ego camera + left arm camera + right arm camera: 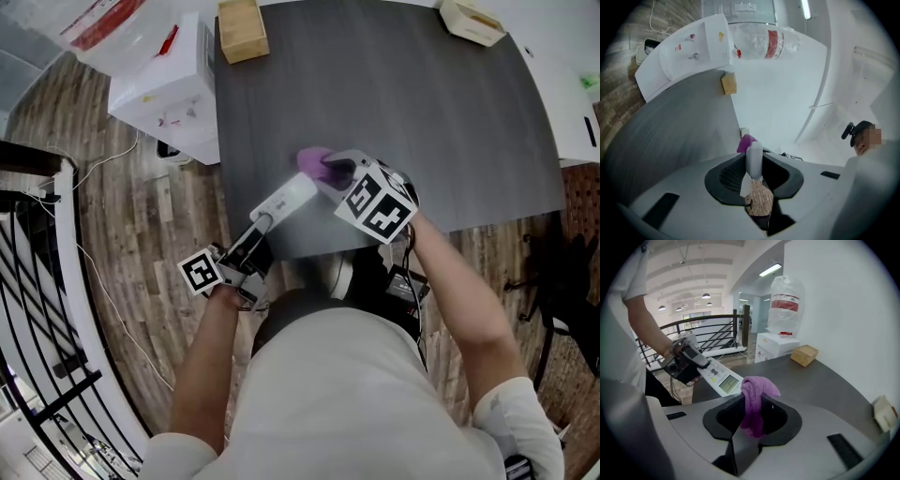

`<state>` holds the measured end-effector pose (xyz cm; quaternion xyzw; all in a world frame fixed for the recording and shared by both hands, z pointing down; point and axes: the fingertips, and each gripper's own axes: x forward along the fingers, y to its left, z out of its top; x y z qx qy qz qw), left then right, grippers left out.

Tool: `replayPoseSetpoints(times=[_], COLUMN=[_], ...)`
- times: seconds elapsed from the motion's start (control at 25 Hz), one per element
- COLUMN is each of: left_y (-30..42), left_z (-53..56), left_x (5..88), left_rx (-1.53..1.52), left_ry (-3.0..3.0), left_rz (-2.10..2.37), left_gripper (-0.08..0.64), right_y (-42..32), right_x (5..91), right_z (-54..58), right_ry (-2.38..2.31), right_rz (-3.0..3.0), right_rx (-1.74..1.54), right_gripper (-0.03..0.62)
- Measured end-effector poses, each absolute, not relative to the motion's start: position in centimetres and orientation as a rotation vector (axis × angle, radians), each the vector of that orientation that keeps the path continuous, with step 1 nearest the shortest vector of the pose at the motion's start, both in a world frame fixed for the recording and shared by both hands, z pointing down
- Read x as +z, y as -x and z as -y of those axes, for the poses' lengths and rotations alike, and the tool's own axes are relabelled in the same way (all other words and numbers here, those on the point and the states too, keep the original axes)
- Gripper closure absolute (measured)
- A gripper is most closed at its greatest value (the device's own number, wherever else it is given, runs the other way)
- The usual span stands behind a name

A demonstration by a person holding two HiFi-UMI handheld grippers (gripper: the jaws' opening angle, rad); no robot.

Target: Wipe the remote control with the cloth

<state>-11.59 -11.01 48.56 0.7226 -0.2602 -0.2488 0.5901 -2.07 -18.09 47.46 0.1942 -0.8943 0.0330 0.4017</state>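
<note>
Holds the remote control (286, 199) by its near end in the left gripper (255, 228), jaws drawn narrow and clamped on the white body. Points it slantwise away over the near left part of the dark grey table (422, 122), screen and buttons turned toward the right gripper (330, 172); cannot tell whether it rests on the tabletop. Meets its far end with the purple cloth (314, 161) — pinched upright between the right gripper's jaws, a folded wad sticking out past the tips and touching the remote, as far as the head view shows. Beyond, at the table's far left edge, a small wooden block (242, 28); near the far right corner, a pale box (473, 21). Left of the table, a white cabinet (169, 89) with a clear plastic bag (112, 23), red-labelled, on top. Around all this, wood-plank floor (159, 244) — and at the far left, a black railing (37, 309).
</note>
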Motion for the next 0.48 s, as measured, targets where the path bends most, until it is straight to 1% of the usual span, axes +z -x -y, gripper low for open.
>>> replayPoseSetpoints(times=[0.2,0.36,0.48], left_y=[12.5,11.9,10.6], left_z=[12.4,13.3,13.7], left_x=[49.8,50.2,51.2], left_rx=[-0.621,-0.63,-0.552], left_ry=[-1.605,-1.596,-1.612], left_rz=[0.729,0.792,0.866], left_gripper=[0.465,0.465,0.463], right_y=[0.5,1.0,-0.1], right_x=[48.4,50.5,50.8], right_z=[16.7,12.4,12.4], right_ry=[-0.579,-0.433,-0.534], right_rz=[2.296,2.282,2.256], right_rx=[0.289,0.346,0.371], right_gripper=[0.491,0.491,0.491])
